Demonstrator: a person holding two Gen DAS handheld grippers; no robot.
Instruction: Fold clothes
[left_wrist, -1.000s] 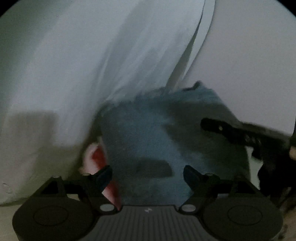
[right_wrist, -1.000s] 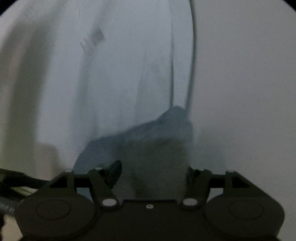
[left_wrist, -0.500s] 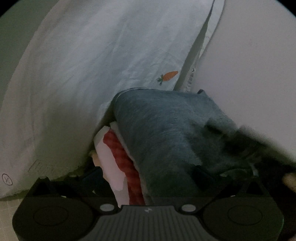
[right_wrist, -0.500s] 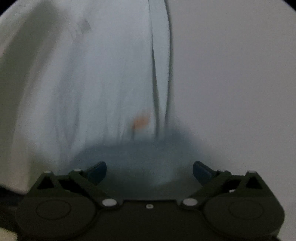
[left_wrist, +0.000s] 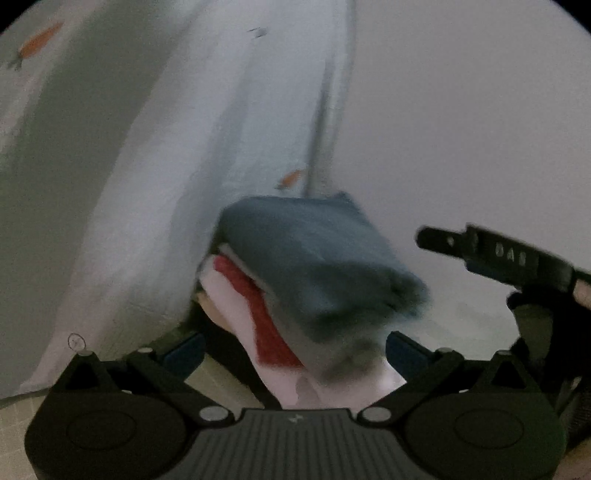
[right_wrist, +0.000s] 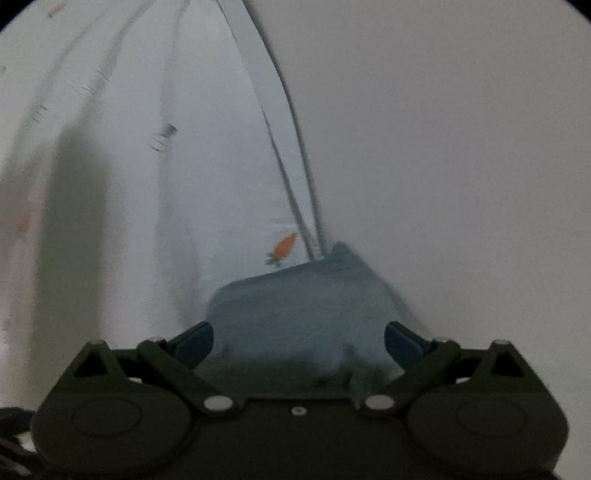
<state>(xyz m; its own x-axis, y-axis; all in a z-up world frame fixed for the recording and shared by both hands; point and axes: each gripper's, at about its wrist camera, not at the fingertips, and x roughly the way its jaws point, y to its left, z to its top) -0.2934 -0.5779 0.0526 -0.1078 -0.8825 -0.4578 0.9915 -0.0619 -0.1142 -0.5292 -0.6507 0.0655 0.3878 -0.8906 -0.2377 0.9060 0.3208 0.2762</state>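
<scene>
Both tools stand wide apart, nothing clamped. Left gripper (left_wrist: 293, 345): blue pads either side of the stack's near end, not pressing it. Right gripper (right_wrist: 298, 341): pads flank the near edge of the folded blue garment (right_wrist: 303, 314), no contact that I can make out.

Task item: blue garment (left_wrist: 314, 258) lies folded on top of a small pile, over a red checked cloth (left_wrist: 266, 321) and a white or pale pink piece (left_wrist: 236, 306), on a pale surface beside the carrot-print sheet (left_wrist: 207, 147).

Risks, as judged:
- Stack looks skewed, the lower layers jutting out to the left; a nudge from an open finger could slide the top fold off.
- Pads near the loose edge might snag it and pull the fold open.
- Pictures blurred, dim; placement hard to judge.

Materials: blue garment thick, soft, fuzzy, rounded at the fold. Red cloth thinner, flat. Sheet smooth, thin, creased, small orange carrots printed.
</scene>
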